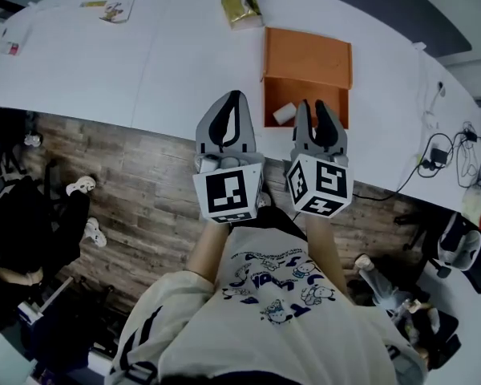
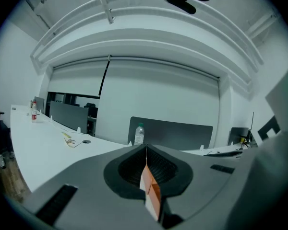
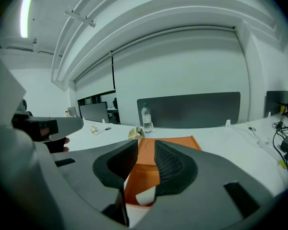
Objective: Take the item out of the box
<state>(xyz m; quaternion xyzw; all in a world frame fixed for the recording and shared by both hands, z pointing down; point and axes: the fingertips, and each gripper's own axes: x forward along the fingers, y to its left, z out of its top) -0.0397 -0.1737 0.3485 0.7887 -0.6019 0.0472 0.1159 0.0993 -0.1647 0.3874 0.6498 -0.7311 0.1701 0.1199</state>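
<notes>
An orange box (image 1: pixel 330 101) stands open near the white table's (image 1: pixel 144 62) front edge, its lid (image 1: pixel 307 55) folded back. A small white item (image 1: pixel 284 112) lies in its left front corner. My right gripper (image 1: pixel 314 103) hovers over the box's front edge, open a little, with nothing between its fingers. In the right gripper view the orange box (image 3: pixel 146 169) and the white item (image 3: pixel 145 196) show through the gap of the right gripper (image 3: pixel 145 147). My left gripper (image 1: pixel 234 96) is shut and empty, just left of the box. The left gripper (image 2: pixel 145 150) shows a sliver of orange box (image 2: pixel 154 199) below its tips.
A yellow packet (image 1: pixel 240 6) and a clear bottle (image 3: pixel 146 117) stand beyond the box. Papers and small things (image 1: pixel 112 10) lie at the table's far left. Cables and a plug (image 1: pixel 439 152) trail over its right end. A wooden floor (image 1: pixel 128 183) lies below the table edge.
</notes>
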